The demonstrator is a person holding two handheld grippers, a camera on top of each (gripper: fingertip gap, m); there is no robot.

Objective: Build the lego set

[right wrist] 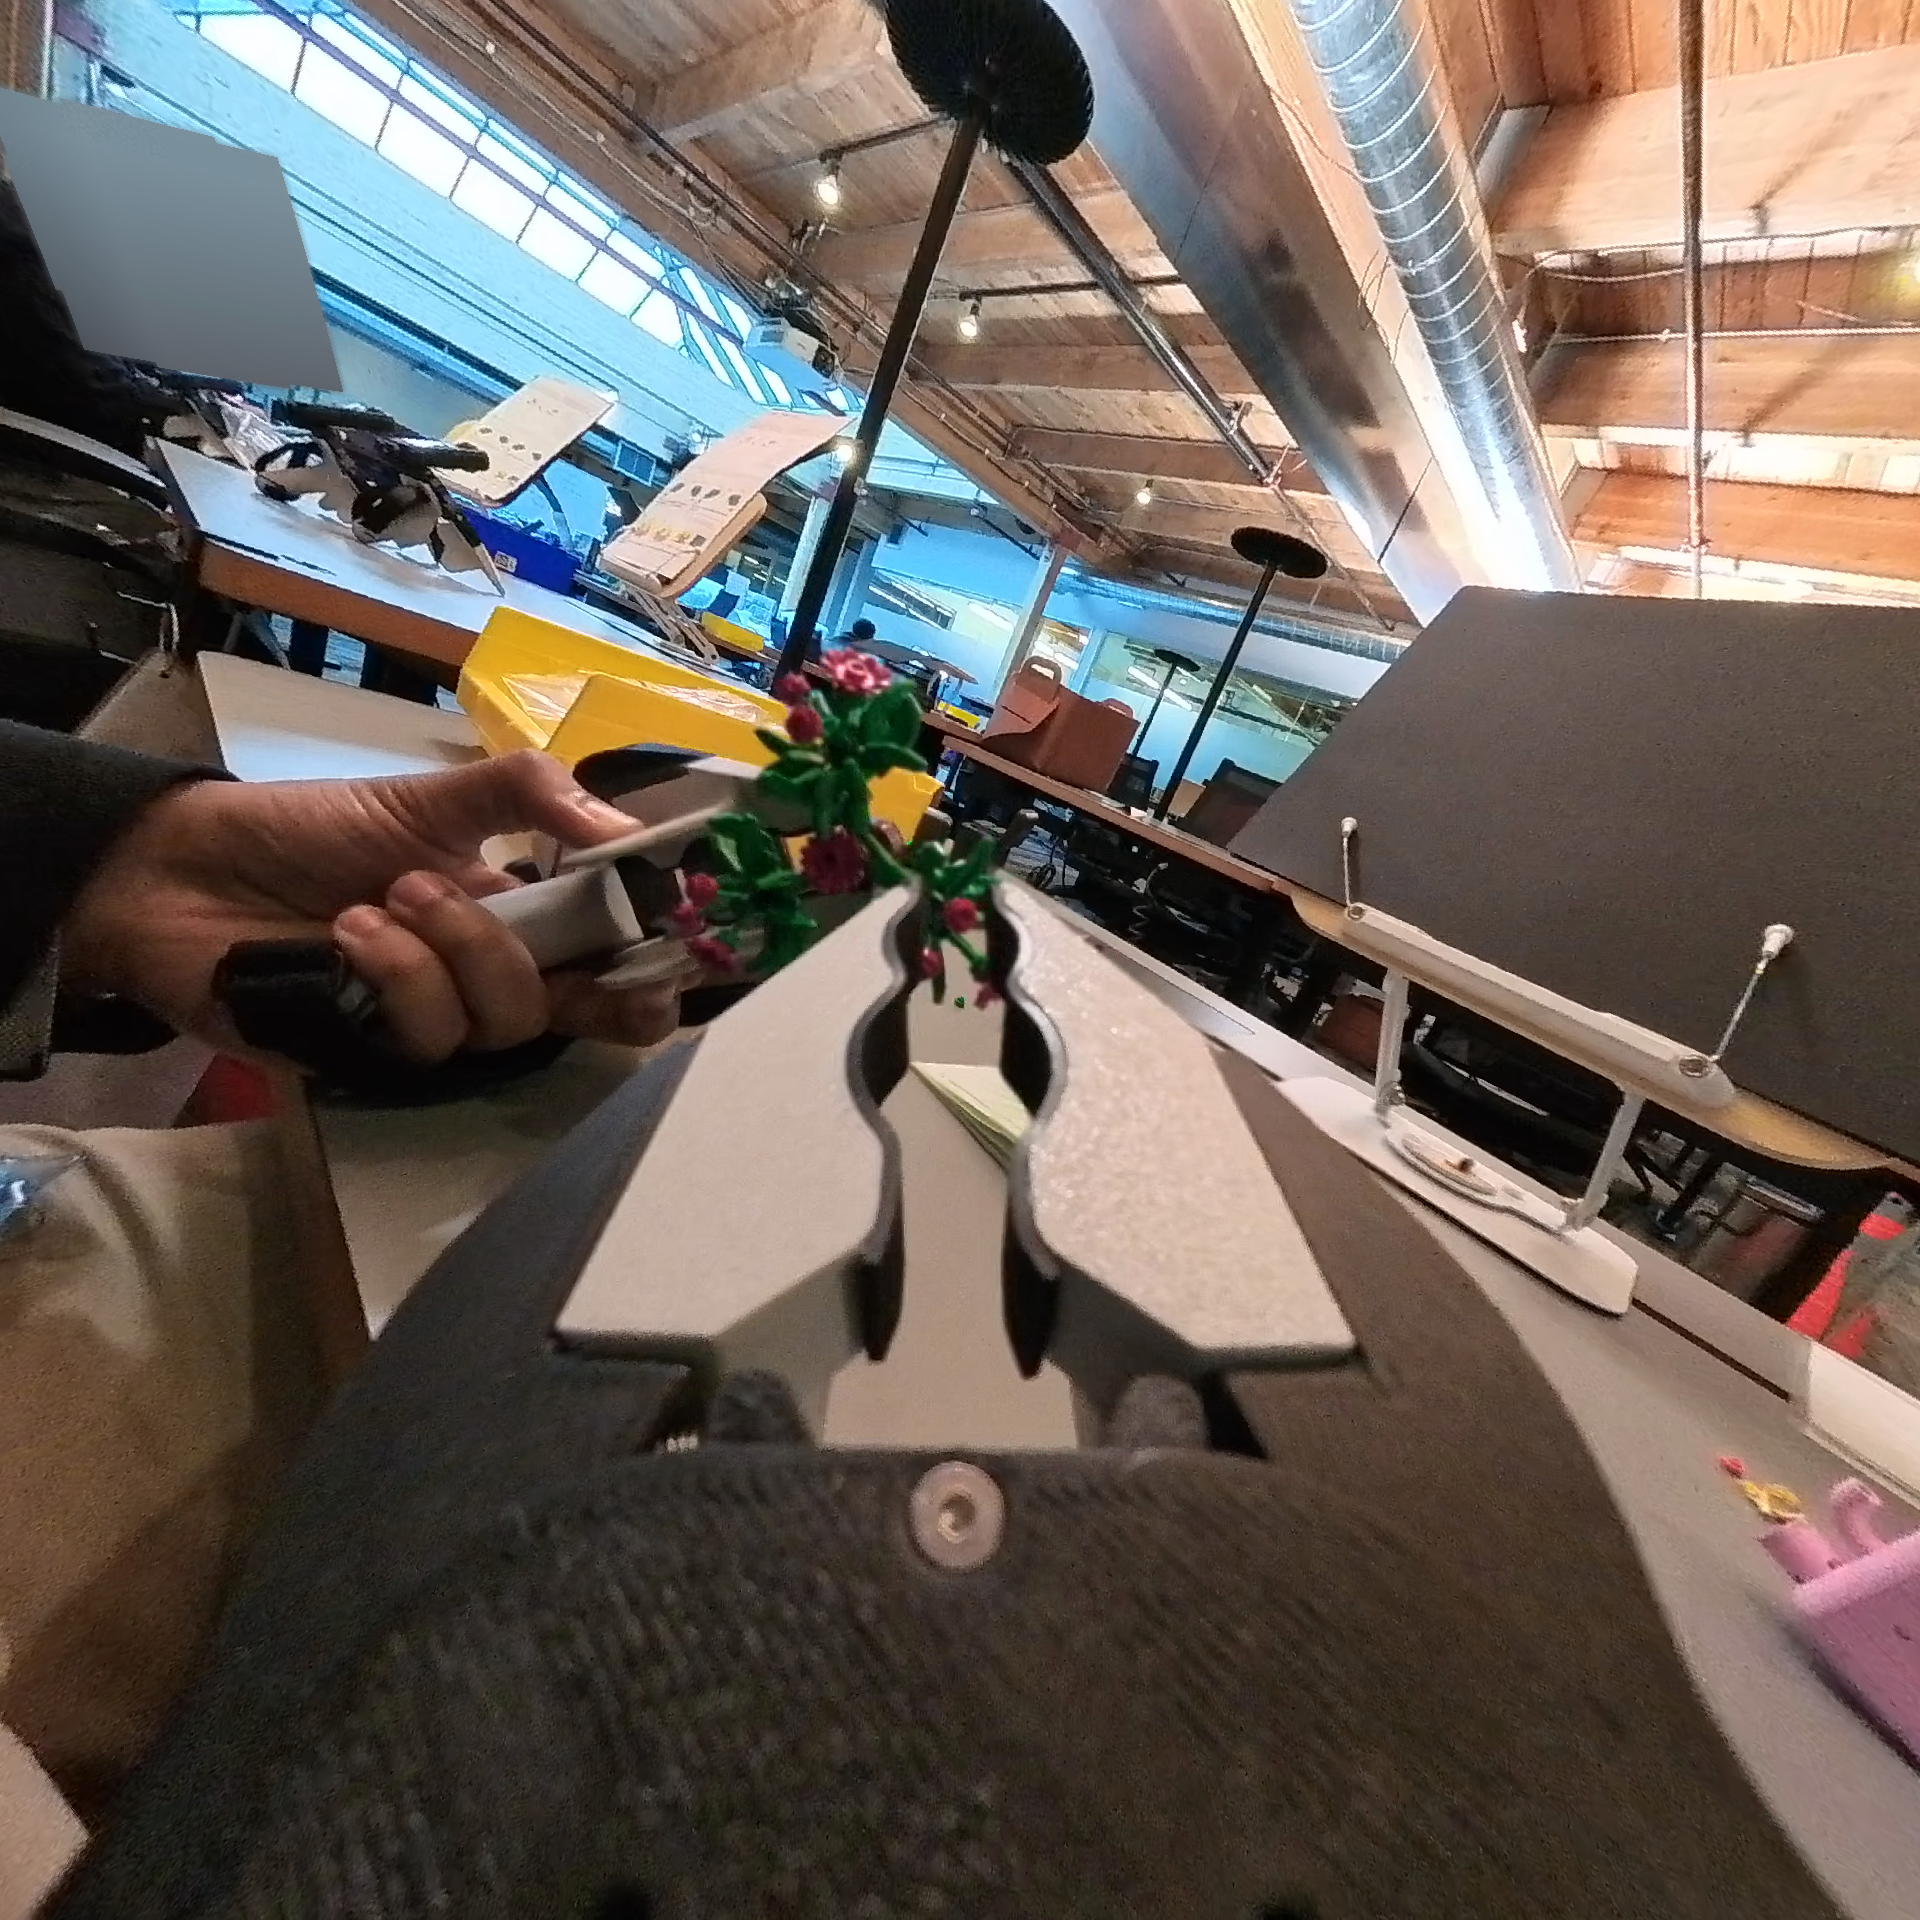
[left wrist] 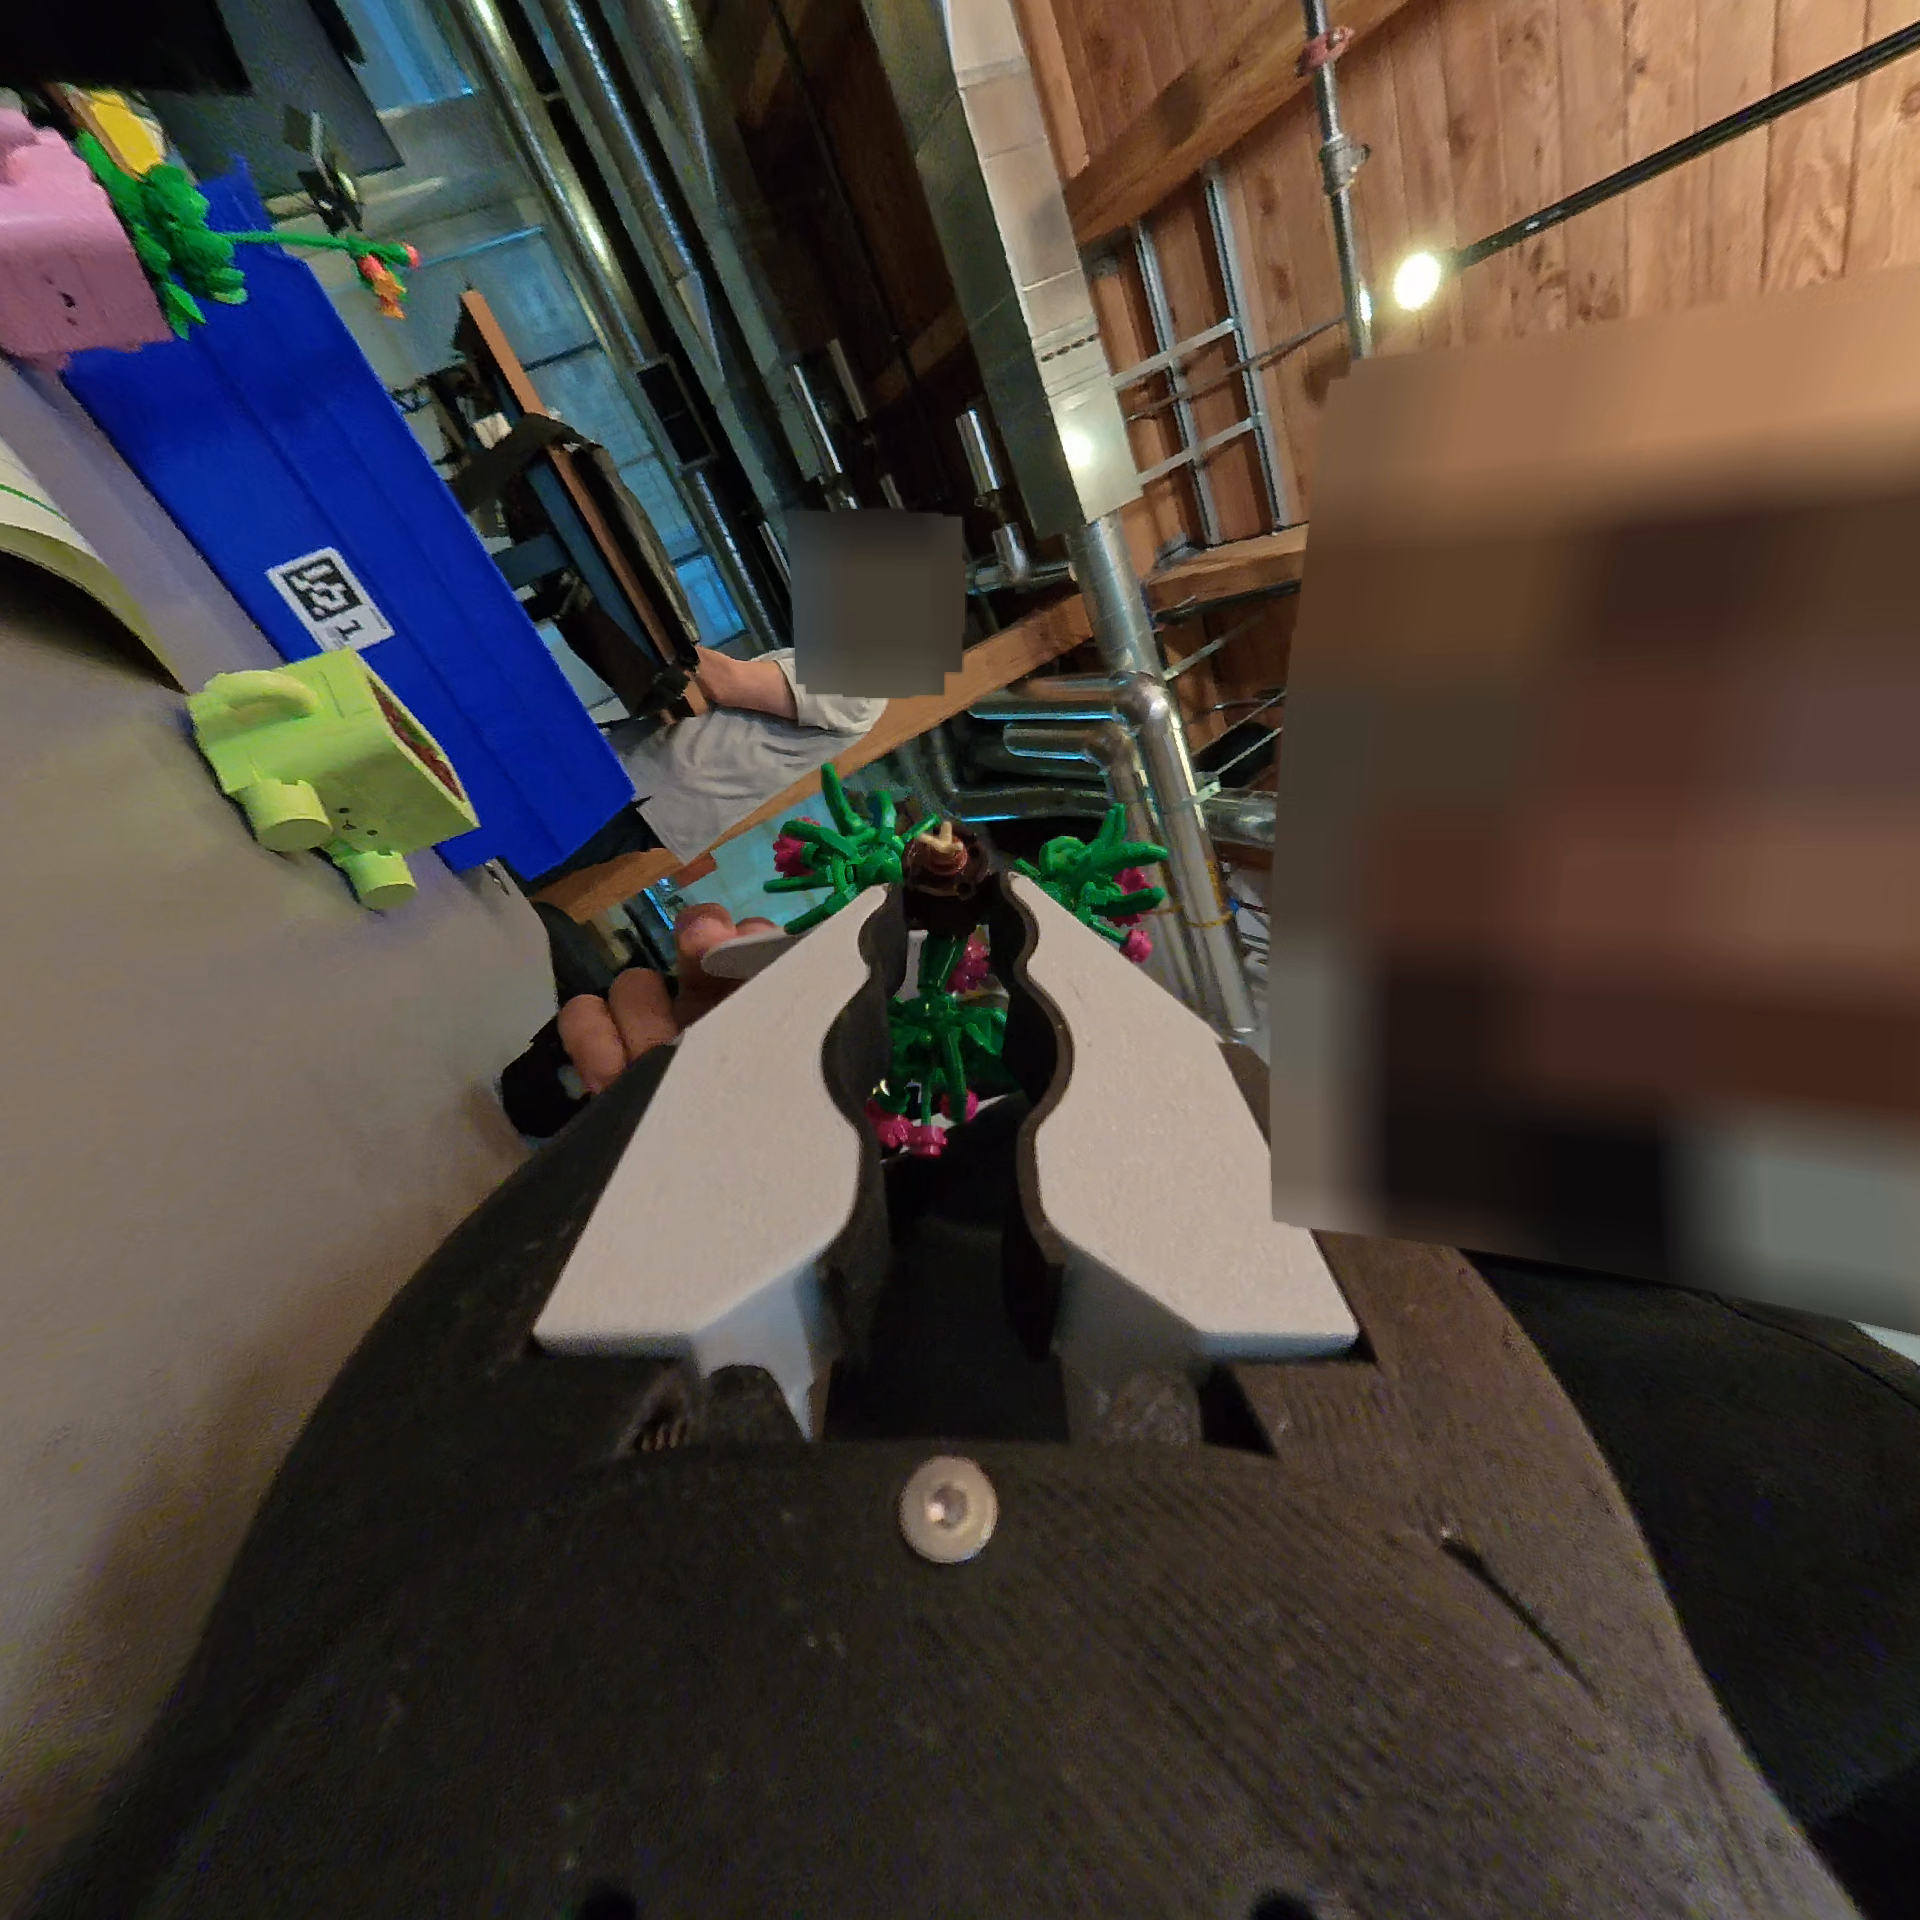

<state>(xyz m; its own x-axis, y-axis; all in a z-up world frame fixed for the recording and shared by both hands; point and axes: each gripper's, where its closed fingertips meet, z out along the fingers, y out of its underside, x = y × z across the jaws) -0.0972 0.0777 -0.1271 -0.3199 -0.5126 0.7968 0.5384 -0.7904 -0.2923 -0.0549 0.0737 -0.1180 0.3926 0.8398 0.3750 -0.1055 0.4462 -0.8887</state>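
You are holding the left gripper (left wrist: 945,883) narrowed on the dark brown base (left wrist: 940,868) of the lego plant (left wrist: 940,1029), pinching it at the tips; green stems and magenta blossoms are showing in the gap between the fingers and spreading past both sides. You are holding the right gripper (right wrist: 951,909) narrowed as well, its tips closing on a green sprig (right wrist: 951,883) of the same plant, with blossoms hanging down into the gap. In the right wrist view, the plant is sitting raised above the counter (right wrist: 416,1143), and your left hand (right wrist: 343,883) is gripping the other tool just beside it. In the left wrist view, a lime green lego build (left wrist: 332,769) is resting on the counter (left wrist: 260,1039) near a blue bin (left wrist: 332,520), and a pink lego build (left wrist: 62,249) with a green vine is standing farther off. A pink lego piece (right wrist: 1849,1600) is lying at the right edge of the right wrist view.
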